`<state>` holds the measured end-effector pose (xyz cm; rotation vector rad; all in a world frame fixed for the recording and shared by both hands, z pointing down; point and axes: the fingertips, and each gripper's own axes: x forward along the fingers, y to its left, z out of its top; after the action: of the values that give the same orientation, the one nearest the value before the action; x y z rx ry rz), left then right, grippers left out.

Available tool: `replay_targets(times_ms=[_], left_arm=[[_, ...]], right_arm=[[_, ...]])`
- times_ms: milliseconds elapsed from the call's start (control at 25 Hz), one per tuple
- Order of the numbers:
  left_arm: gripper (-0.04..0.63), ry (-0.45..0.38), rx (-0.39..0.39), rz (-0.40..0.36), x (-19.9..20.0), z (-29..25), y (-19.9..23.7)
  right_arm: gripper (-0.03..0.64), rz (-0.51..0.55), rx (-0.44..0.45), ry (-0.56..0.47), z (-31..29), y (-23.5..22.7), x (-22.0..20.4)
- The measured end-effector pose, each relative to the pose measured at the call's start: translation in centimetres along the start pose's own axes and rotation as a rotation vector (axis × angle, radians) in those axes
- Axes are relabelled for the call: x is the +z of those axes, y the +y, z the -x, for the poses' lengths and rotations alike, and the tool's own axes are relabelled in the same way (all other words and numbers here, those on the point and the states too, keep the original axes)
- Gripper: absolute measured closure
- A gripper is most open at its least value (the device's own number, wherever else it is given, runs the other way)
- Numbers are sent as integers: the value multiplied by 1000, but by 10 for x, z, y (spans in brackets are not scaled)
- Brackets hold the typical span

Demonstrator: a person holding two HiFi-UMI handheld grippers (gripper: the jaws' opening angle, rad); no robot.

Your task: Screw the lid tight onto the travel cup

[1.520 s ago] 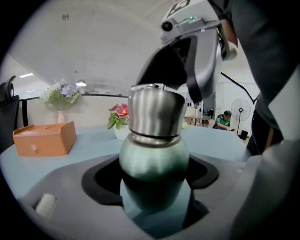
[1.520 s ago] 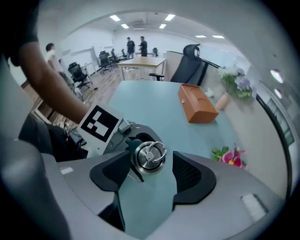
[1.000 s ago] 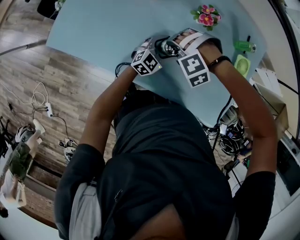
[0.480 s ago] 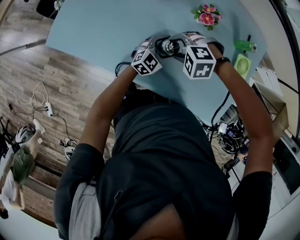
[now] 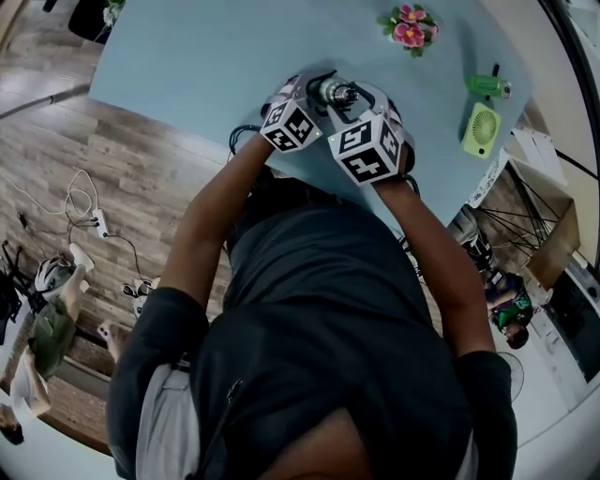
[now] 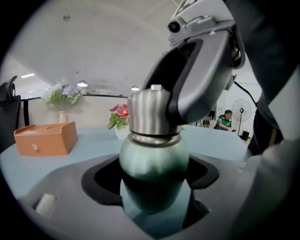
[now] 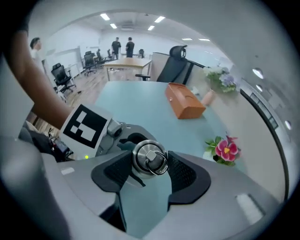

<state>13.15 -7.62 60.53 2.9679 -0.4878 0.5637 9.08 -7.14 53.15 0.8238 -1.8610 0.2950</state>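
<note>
Light blue table (image 5: 187,66) in an open office. Nearest the person, the left gripper (image 6: 152,187) has its jaws spread wide and clamped around the rounded green body of the travel cup (image 6: 153,161), which stands upright near the table's near edge. The right gripper (image 7: 149,169) comes from above, its ribbed pads pressed on both sides of the steel lid (image 7: 149,157), which sits on the cup's neck. Further out are pink flowers (image 5: 410,26) and a green fan (image 5: 481,129). An orange box (image 7: 185,101) lies well beyond.
</note>
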Motion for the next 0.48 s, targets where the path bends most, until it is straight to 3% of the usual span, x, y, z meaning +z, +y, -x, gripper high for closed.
replay_targets(times_ms=[360,480], left_arm=[[164,1,4,3,-2,-1,0],[164,1,2,5,-2,-1,0]], right_arm=[[379,-10,13,-3,-1,0,-1],[376,57,60,-5,1,3,0]])
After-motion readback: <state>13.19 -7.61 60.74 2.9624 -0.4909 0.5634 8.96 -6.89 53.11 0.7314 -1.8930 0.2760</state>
